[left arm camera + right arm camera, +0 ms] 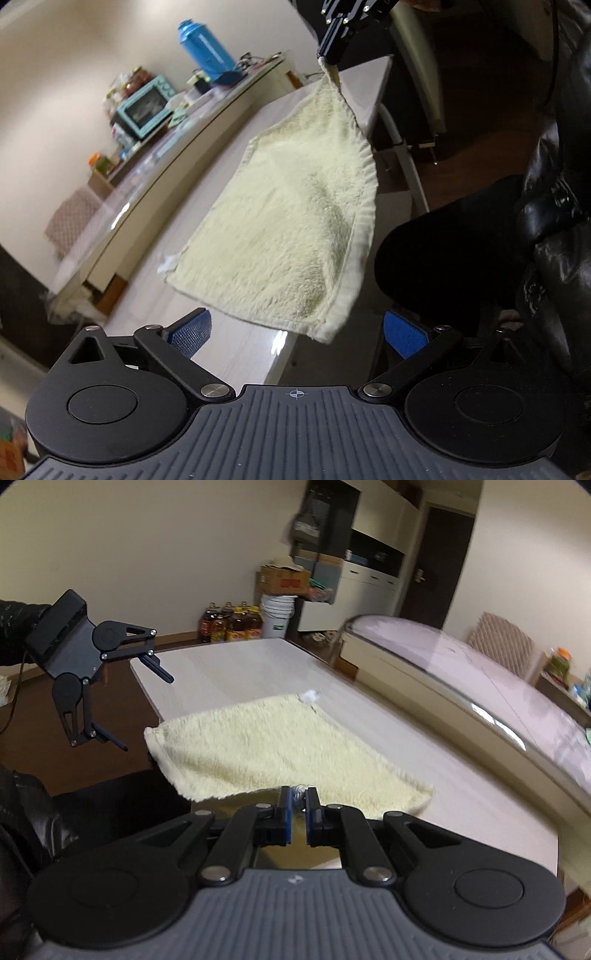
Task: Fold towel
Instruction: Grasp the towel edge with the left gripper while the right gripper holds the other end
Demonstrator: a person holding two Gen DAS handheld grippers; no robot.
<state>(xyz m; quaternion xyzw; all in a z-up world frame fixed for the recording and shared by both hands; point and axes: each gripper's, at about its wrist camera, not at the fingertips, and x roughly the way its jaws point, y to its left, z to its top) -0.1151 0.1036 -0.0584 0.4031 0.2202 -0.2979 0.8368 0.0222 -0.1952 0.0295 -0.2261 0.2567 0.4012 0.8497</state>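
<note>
Listing by view, left wrist camera first. Left tool [295, 332]: jaws spread wide, blue pads far apart, nothing between them; it points down at the near edge of the tabletop [236, 354]. Towel [295, 229]: pale yellow terry, most of it flat on the white tabletop, one side raised off the surface and overhanging the tabletop edge. Right tool [328, 55]: seen from outside at the top of the view, fingers pinched together on the towel's far corner, which is drawn up into a peak. Background items (all blurred): a blue flask [205, 48] and a teal mini oven [146, 105] on a glass-topped counter beyond. Dark padded sleeve [561, 229] at the right edge.

Right wrist camera. Right tool [298, 805]: jaws nearly closed, a bunched bit of the towel's corner caught between the blue pads. Towel [266, 749]: spreads away from that pinch across the tabletop [236, 672], its left edge hanging past the tabletop edge; a small white tag [310, 695] sticks out at the far corner. Left tool [147, 712]: held at the left, just beside the towel's overhanging edge but apart from it, fingers wide and empty. Further back: bottles of cooking oil [231, 622], a white bucket [277, 614], a cardboard box [282, 579].
</note>
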